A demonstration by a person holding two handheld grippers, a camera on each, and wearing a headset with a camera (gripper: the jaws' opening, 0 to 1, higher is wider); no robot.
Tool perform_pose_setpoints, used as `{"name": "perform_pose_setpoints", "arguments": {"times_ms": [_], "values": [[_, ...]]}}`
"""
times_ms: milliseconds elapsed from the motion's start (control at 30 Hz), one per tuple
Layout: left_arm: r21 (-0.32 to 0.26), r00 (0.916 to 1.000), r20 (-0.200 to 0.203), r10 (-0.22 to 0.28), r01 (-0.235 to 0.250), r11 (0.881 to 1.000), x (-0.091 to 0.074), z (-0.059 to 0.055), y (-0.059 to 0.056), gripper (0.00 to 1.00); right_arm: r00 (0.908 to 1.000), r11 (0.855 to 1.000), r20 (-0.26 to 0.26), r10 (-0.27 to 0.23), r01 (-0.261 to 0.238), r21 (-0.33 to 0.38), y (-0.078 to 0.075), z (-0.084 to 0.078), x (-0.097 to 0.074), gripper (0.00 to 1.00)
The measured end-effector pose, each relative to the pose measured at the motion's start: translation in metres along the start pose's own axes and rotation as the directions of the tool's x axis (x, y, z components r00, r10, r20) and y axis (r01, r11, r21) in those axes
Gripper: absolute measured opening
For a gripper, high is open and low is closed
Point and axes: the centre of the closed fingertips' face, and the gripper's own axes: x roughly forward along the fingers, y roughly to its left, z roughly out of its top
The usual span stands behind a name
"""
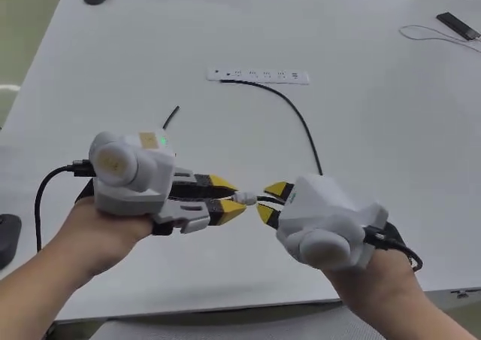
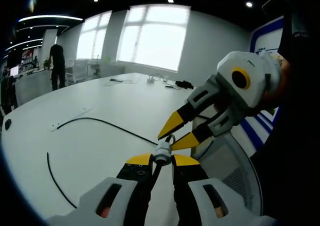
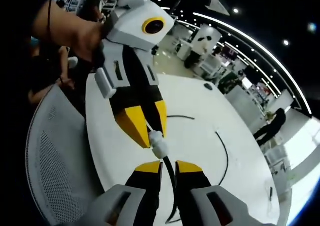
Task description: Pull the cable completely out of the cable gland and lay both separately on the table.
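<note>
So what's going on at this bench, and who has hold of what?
A person holds two grippers above the white table. The left claw is shut on the small white cable gland; the black cable runs from it into the right claw, whose grip is unclear. The cable is not yet out of the gland, and neither lies on the table.

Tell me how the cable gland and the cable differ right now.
The cable gland is white and stubby; the cable is black, thin and long. The left gripper grips the cable gland, the right gripper the cable. Both are held above the table, joined.
</note>
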Motion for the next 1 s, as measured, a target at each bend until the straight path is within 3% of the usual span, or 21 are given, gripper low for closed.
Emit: {"name": "perform_pose_setpoints", "arguments": {"times_ms": [300, 633, 1000], "values": [[0.003, 1.0000, -0.005, -0.002, 0.002, 1.000, 0.000, -0.002, -0.001, 0.15, 1.0000, 1.000, -0.003, -0.001, 0.001, 0.016, 0.001, -0.002, 0.002, 0.02], [0.009, 1.0000, 0.001, -0.009, 0.009, 1.000, 0.000, -0.002, -0.004, 0.15, 0.9999, 0.995, 0.003, 0.011, -0.011, 0.102, 0.001, -0.008, 0.001, 0.00], [0.015, 1.0000, -0.003, -0.005, 0.005, 1.000, -0.001, -0.003, -0.003, 0.15, 0.9999, 0.976, -0.007, 0.014, -0.012, 0.218, -0.001, -0.024, 0.001, 0.00]]}}
